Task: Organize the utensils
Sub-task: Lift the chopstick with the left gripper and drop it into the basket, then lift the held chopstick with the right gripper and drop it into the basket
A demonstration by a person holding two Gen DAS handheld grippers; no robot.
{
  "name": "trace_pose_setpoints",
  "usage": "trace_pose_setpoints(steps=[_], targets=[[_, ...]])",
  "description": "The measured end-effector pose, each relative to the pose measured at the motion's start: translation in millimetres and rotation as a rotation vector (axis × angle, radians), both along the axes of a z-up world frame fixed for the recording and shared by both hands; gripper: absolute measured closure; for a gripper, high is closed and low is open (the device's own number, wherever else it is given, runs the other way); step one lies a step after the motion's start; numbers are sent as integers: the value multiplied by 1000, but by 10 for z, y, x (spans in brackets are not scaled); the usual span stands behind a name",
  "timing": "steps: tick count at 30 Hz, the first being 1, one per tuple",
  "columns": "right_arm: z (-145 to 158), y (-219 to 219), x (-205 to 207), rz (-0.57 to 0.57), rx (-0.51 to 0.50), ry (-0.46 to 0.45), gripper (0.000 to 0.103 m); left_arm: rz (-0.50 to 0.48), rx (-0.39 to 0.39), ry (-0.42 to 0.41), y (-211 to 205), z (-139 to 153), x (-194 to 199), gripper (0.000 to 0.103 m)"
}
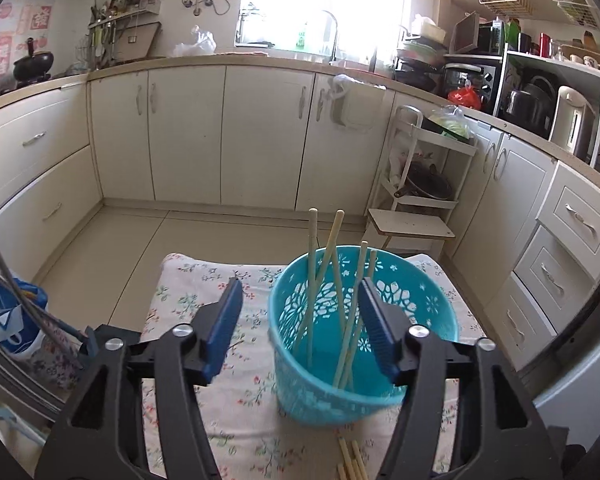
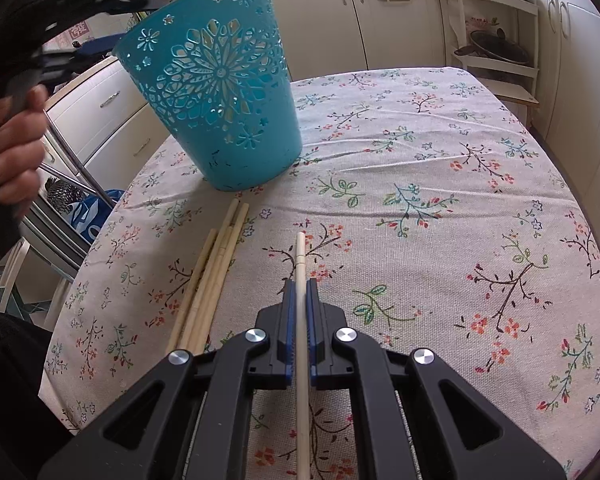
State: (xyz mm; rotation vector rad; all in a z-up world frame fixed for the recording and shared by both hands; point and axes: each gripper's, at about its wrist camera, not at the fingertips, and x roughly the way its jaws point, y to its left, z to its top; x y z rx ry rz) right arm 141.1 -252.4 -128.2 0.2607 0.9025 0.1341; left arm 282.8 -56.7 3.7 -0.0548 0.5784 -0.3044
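Observation:
A teal cut-out basket (image 1: 364, 344) stands on the floral tablecloth (image 1: 236, 400) with several pale chopsticks (image 1: 336, 280) leaning inside it. My left gripper (image 1: 300, 304) is open and empty, held above the basket's near left rim. In the right wrist view the basket (image 2: 220, 92) stands at the far left. My right gripper (image 2: 299, 288) is shut on one pale chopstick (image 2: 300, 256) that points forward over the cloth. Several more chopsticks (image 2: 212, 276) lie loose on the cloth left of it; their ends show in the left wrist view (image 1: 352, 460).
The tablecloth (image 2: 440, 200) covers a small table whose far edge drops to the kitchen floor. Cream cabinets (image 1: 228, 132) line the room. A white trolley (image 1: 420, 176) and a small stool (image 1: 410, 226) stand beyond the table. A blue bag (image 1: 8, 312) sits at the left.

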Motion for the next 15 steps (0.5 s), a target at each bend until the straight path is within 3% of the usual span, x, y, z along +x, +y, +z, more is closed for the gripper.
trace_pose_setpoints(steps=[2, 5, 15], targets=[[-2, -1, 2, 0, 4, 1, 97, 11, -12, 0, 120, 42, -137, 30], [8, 3, -3, 6, -4, 4, 97, 19, -50, 8, 329, 59, -325, 27], [55, 246, 1, 57, -205, 20, 97, 101, -109, 105, 822, -139, -414, 26]])
